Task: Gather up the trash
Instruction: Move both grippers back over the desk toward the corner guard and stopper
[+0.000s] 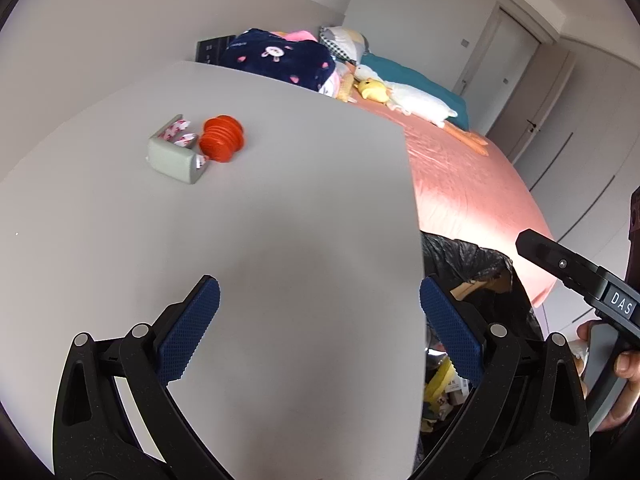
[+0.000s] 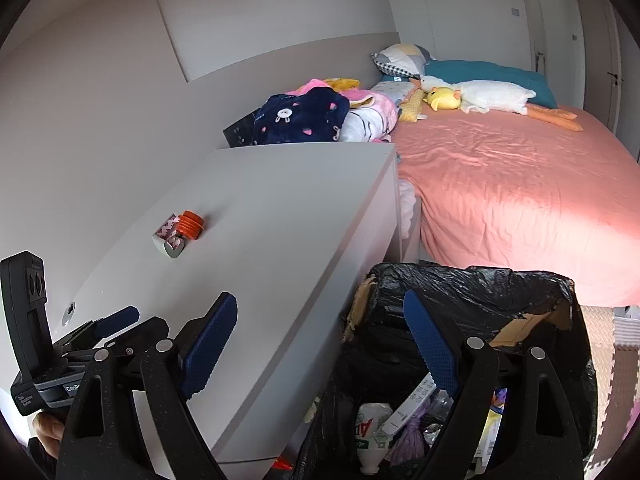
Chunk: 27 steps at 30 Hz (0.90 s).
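On the pale grey cabinet top [image 1: 280, 208] lie an orange ribbed disc-shaped item [image 1: 221, 139] and, touching it, a grey-green box [image 1: 176, 160] with pink-and-white packets. My left gripper [image 1: 320, 312] hovers open over the near part of the top, well short of both, with nothing between its blue pads. My right gripper [image 2: 320, 340] is open and empty too, straddling the cabinet's edge and the black-lined bin [image 2: 480, 292]. The bin holds a white bottle [image 2: 372, 428] and several wrappers. From the right wrist view the orange item [image 2: 191, 224] and the box [image 2: 170, 242] sit far up the cabinet.
A bed with a pink sheet [image 2: 520, 184] fills the right side, with plush toys [image 2: 480, 96] and folded clothes [image 2: 304, 116] at its head. The bin stands between cabinet and bed. A hand [image 1: 624, 376] holds the right tool. Wardrobe doors stand behind.
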{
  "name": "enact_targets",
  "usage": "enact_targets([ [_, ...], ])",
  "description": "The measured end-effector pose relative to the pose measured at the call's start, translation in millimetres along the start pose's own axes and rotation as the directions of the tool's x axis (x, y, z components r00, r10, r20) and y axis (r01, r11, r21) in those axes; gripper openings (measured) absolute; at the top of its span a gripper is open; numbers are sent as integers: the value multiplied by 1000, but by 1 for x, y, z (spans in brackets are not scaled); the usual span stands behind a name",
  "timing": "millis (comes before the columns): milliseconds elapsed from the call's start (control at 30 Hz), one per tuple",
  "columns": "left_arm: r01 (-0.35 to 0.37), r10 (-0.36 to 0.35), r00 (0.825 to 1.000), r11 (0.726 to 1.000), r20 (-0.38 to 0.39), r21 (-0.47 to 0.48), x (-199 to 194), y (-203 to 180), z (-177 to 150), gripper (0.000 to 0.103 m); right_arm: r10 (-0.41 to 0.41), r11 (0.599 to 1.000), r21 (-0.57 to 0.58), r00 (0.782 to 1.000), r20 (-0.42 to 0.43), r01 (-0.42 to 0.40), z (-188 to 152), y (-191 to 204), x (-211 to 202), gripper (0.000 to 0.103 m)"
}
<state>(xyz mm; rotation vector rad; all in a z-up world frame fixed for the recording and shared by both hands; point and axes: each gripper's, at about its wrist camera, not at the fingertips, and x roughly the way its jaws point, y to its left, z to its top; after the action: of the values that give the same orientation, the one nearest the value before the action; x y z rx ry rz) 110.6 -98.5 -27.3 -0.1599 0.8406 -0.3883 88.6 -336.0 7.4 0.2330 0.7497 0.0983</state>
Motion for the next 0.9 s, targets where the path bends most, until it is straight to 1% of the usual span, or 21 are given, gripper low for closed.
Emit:
enact_targets([
  [167,-28,28,1000,999,-4,-16,6,17,6,97,15,1000,-8,1000,-19,-15,5,11,16,85],
  [300,-36,35,999,999,-10,-39,11,34,12,97,32,999,-17,999,-35,-33,10,20,29,85],
  [567,-83,82,997,994,-10,-68,23,63,29,97,65,998,-24,996,-60,-66,22,38,58,85],
  [767,-140,141,990,987,10,-84,27,83,45,97,86,995,-36,993,-77,-89,33,55,79,85],
  [900,-175,176,984,981,-2,-87,36,96,57,97,95,994,-45,992,-87,-99,38,62,91,85],
])
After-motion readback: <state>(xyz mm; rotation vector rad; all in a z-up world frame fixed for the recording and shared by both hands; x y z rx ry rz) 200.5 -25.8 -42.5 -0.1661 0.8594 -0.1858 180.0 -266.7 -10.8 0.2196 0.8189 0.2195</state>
